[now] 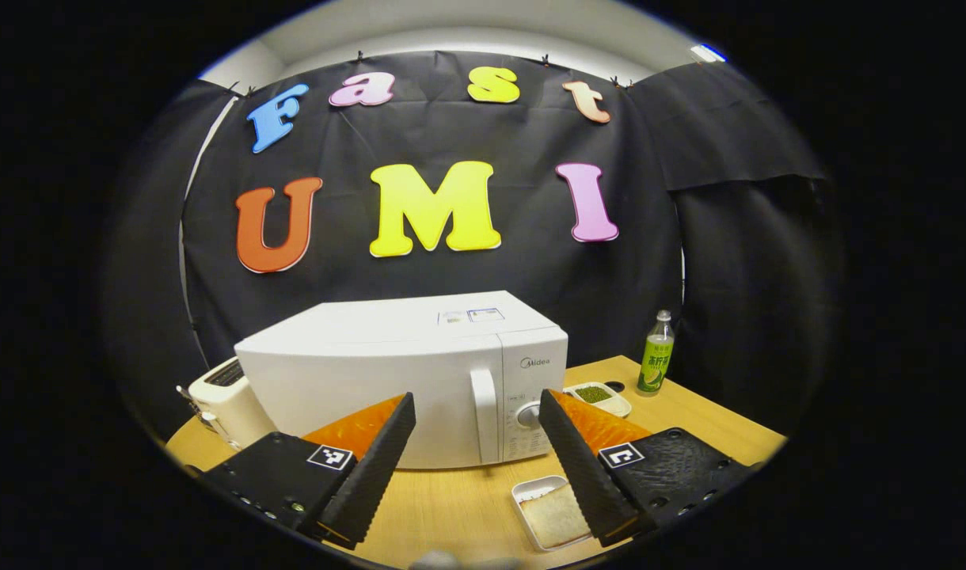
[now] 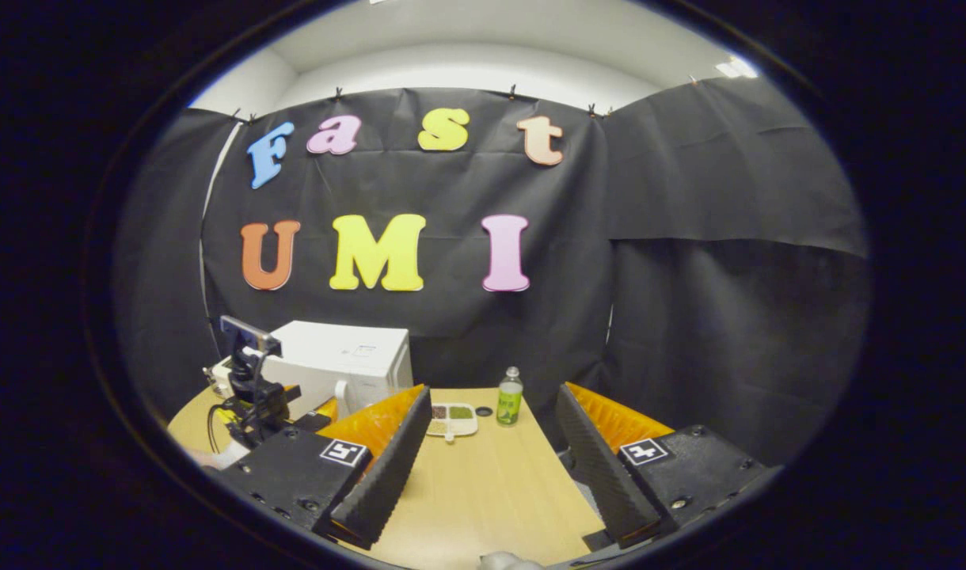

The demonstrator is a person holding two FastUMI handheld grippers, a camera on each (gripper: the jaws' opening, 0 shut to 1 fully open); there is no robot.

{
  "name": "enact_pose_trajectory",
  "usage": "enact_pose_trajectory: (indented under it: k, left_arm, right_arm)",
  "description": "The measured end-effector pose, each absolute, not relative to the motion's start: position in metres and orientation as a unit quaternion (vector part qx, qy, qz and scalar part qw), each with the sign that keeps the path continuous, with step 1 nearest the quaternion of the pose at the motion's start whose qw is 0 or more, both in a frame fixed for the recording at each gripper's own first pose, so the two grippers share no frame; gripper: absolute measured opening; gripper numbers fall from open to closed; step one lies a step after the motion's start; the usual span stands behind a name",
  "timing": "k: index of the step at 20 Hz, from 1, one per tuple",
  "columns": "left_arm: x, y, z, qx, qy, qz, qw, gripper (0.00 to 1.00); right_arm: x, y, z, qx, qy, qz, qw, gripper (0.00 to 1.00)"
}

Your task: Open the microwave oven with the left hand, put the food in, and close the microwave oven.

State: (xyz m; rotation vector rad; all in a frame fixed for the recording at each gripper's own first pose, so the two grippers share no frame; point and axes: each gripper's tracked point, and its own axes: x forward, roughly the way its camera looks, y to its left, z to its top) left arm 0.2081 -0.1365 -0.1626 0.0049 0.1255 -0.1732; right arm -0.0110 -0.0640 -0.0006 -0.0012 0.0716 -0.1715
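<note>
Microwave oven (image 1: pixel 404 372), white and with its door closed, stands on the wooden table (image 1: pixel 459 507) in the left gripper view, facing the camera; its upright handle (image 1: pixel 485 416) and a round knob (image 1: pixel 529 414) sit at the right of its front. The left gripper (image 1: pixel 477 467) hangs in front of it with its fingers spread wide, grasping nothing and apart from the handle. A white toaster (image 1: pixel 226 400) stands just beside the oven's left side. Near the bottom of this view, a white tray holding the food (image 1: pixel 553 513), a pale slab, lies on the table, partly behind the gripper's right finger. Farther back, to the right of the oven, lies a small divided dish (image 1: pixel 600 396) with green contents, and beyond it a green-labelled bottle (image 1: pixel 657 354) stands upright.

In the right gripper view, the right gripper (image 2: pixel 492 475) is likewise released, its fingers wide apart over bare tabletop (image 2: pixel 491 483). The oven (image 2: pixel 344 364) shows at the left, well apart from this gripper, with the other gripper (image 2: pixel 253 392) in front of it. The divided dish (image 2: pixel 451 418) and the bottle (image 2: pixel 510 397) stand side by side near the table's far edge.
</note>
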Motion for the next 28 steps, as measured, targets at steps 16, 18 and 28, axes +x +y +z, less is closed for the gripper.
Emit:
enact_pose_trajectory:
  k: [16, 18, 28]
  left_arm:
    - [0.284, -0.152, -0.224, -0.02, 0.096, -0.063, 0.993, 0.24]
    - [0.283, -0.152, -0.225, -0.029, 0.098, -0.073, 0.992, 0.17]
    - [0.237, -0.144, -0.223, -0.026, 0.095, -0.12, 0.988, 0.06]
  right_arm:
    - [-0.05, -0.112, -0.029, -0.003, 0.081, -0.171, 0.982, 1.0]
    - [-0.052, -0.111, -0.029, -0.004, 0.08, -0.169, 0.982, 1.0]
    - [-0.059, -0.098, -0.032, 0.004, 0.075, -0.142, 0.987, 0.92]
